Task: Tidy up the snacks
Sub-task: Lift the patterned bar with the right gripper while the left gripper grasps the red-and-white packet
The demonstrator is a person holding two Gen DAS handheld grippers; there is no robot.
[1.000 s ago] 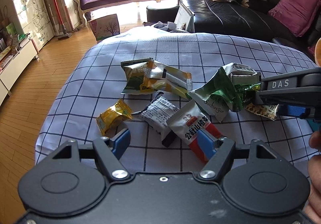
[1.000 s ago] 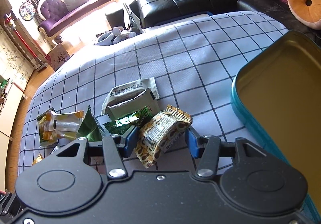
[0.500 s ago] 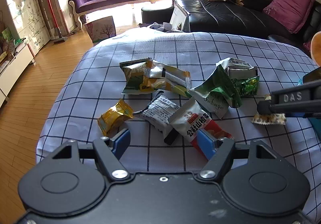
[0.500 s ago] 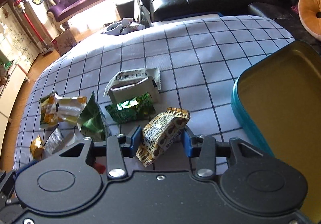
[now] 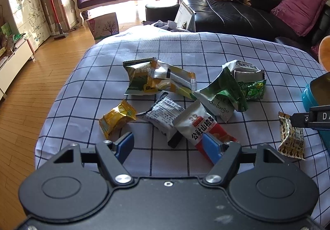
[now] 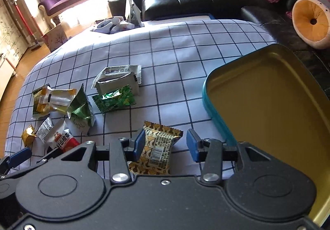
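Right gripper (image 6: 166, 137) has the brown patterned snack packet (image 6: 158, 145) between its jaws. The jaws have just been opening, so it reads as open: the left pad touches the packet, while bare cloth shows between the packet and the right pad. Whether it still carries the packet or the packet rests on the cloth cannot be told. From the left wrist view the packet stands nearly upright, its lower end at the cloth.

Key relation: the teal tin (image 6: 206, 96), gold inside and with nothing visible in it, lies to the right of this gripper, its near rim just beside the right finger. The packet's long axis runs roughly along the fingers, leaning slightly toward the tin. The right hand is clearly the nearer one. Likely next move is a short carry rightward and over the rim, which needs a re-grip first if the packet is loose.

Left gripper (image 5: 167, 138) is open and holds nothing. It hangs near the front edge of the checked cloth (image 6: 175, 54), with the red-and-white packet (image 5: 198, 127) at its right finger and a yellow candy (image 5: 116, 118) just beyond its left one.

The remaining packets sit clustered mid-cloth, well apart from the tin.

Surface: soft white cloth with a dark grid, slightly wrinkled, draped over its edges.

Room: a living room with a black leather sofa past the far edge, a purple chaise by the bright window and a wood floor on the left.
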